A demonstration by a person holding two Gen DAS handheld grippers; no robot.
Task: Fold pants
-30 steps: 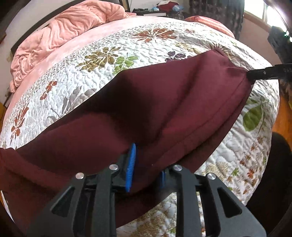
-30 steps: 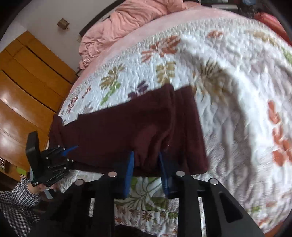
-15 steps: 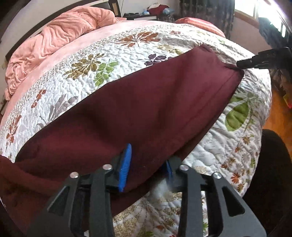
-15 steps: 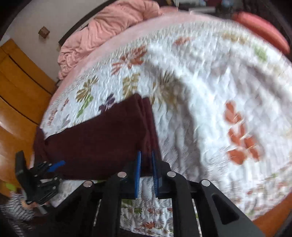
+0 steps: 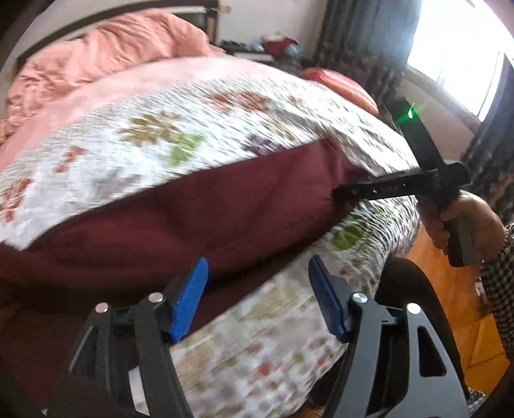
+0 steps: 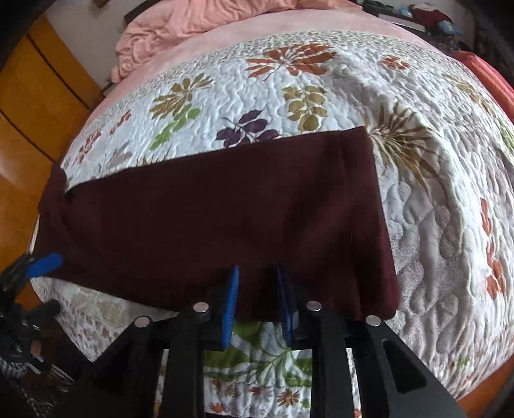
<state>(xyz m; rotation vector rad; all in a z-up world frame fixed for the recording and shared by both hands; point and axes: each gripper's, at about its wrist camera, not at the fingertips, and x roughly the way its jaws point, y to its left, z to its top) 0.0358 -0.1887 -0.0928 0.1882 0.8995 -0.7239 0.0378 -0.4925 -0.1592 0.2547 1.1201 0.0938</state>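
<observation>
Pants (image 6: 208, 218) without legible writing

Daylight glares from the window (image 5: 462, 61) on my left view, which is motion-blurred; my right view is sharp, edges bowed.

Pants (image 6: 218, 218) lie flat across near edge of bed, on quilt (image 6: 321, 90), long axis running left-right in right wrist view. Near hem overhangs bed edge slightly. Bunched blanket (image 6: 205, 19) at far end of bed, behind quilt. Cabinet (image 6: 29, 106) left of bed. Right hand-held gripper (image 6: 257, 299) at pants' near edge, towards right end, fabric between its fingers. Left hand-held gripper (image 5: 257, 295) at pants' near edge in left wrist view, left finger (image 5: 189, 299) over fabric, right finger over quilt; contact w/ cloth unclear, view blurred. Nightstand (image 5: 257, 48) beyond bed's far corner; window (image 5: 459, 54) to right of bed.
</observation>
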